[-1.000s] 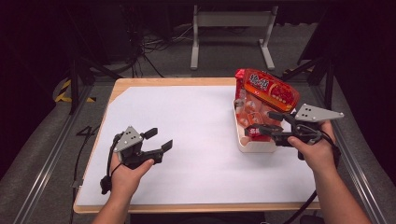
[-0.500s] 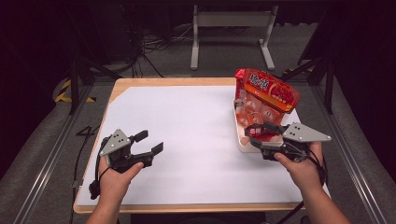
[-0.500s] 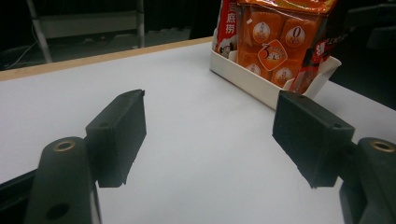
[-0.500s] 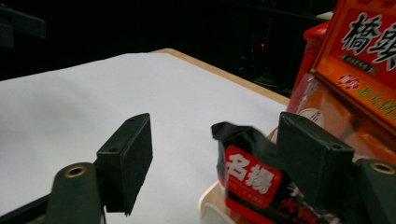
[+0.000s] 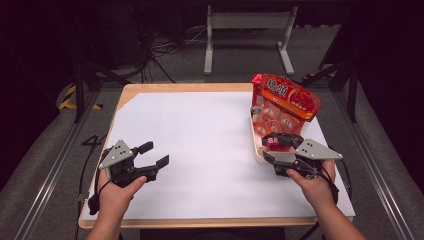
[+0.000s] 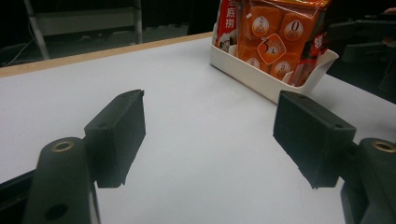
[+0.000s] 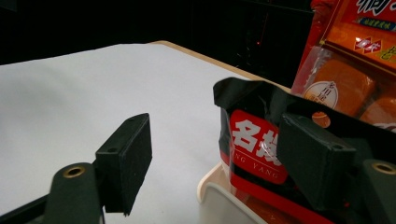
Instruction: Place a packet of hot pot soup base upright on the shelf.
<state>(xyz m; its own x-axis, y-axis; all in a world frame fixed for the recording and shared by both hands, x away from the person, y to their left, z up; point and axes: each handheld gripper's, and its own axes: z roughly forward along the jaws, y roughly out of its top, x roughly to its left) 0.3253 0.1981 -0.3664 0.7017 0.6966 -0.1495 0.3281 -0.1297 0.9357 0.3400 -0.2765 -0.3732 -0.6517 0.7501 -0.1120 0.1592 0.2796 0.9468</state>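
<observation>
A white tray [image 5: 256, 150] stands at the table's right side. A large red and orange snack bag [image 5: 287, 97] stands upright in it. A small black and red packet [image 5: 276, 142] stands at the tray's near end. My right gripper [image 5: 269, 149] hovers at that end, open, its jaws having just been opening. In the right gripper view the packet [image 7: 254, 140] stands just beyond the gripper [image 7: 217, 144], its edge in the gap and no pad pressing on it. My left gripper [image 5: 155, 154] is open over the white sheet at the near left, with nothing between its jaws [image 6: 210, 140].
A white sheet [image 5: 200, 130] covers most of the wooden tabletop [image 5: 175, 87]. A metal stand [image 5: 247, 35] and cables lie on the dark floor beyond the table. The left gripper view shows the tray [image 6: 261, 79] and bag [image 6: 271, 32] ahead to the right.
My right gripper has come down and nearer, to the tray's near end by the small packet. My left hand has drifted a little left and toward the front edge.
</observation>
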